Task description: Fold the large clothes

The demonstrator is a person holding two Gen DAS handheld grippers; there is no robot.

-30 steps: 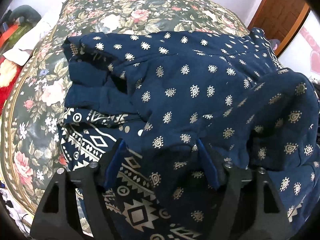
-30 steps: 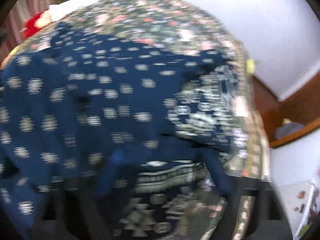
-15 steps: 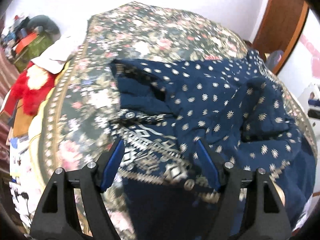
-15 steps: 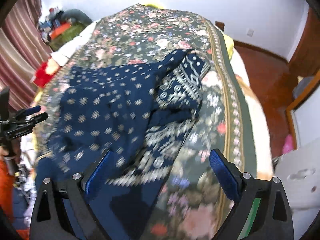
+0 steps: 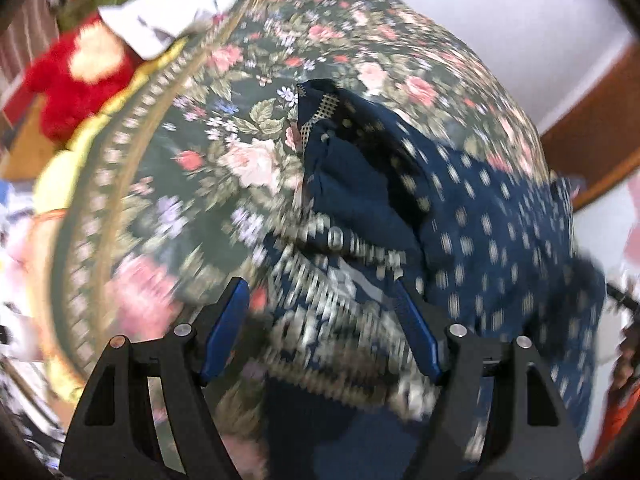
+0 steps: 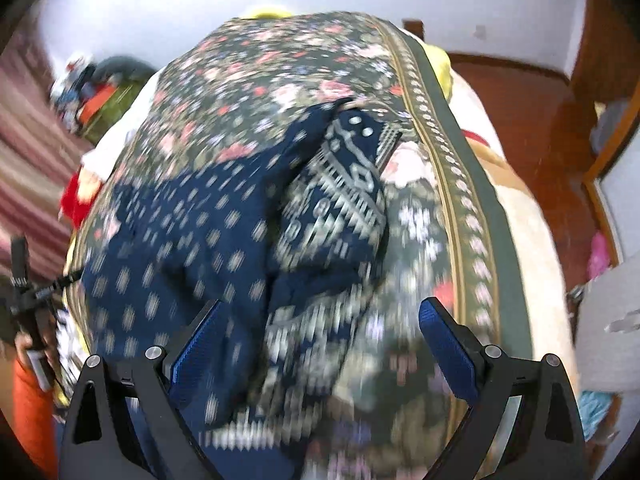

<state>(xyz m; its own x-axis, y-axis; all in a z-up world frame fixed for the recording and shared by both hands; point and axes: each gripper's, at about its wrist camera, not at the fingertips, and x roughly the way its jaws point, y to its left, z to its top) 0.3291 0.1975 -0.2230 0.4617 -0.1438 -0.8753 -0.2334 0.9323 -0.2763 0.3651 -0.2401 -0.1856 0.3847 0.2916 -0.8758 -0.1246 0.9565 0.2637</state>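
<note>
A large navy garment (image 5: 492, 220) with small cream motifs and a patterned cream border lies bunched on the floral bedspread (image 5: 224, 168). It also shows in the right wrist view (image 6: 208, 232), its patterned border (image 6: 344, 200) folded up on the right. My left gripper (image 5: 324, 316) is open above the garment's near border, nothing between its blue pads (image 5: 224, 328). My right gripper (image 6: 320, 336) is open wide above the garment's near edge, empty. Both views are motion-blurred.
The bedspread (image 6: 280, 60) covers the bed. A red plush toy (image 5: 76, 76) and white cloth (image 5: 172, 12) lie at its far left. Wooden floor (image 6: 532, 120) and a door frame are on the right. The left gripper (image 6: 28, 292) shows at the left.
Both grippers have pulled back and up from the garment, which now lies farther off on the bed. The left view swung left, toward the garment's collar end. Both stayed open.
</note>
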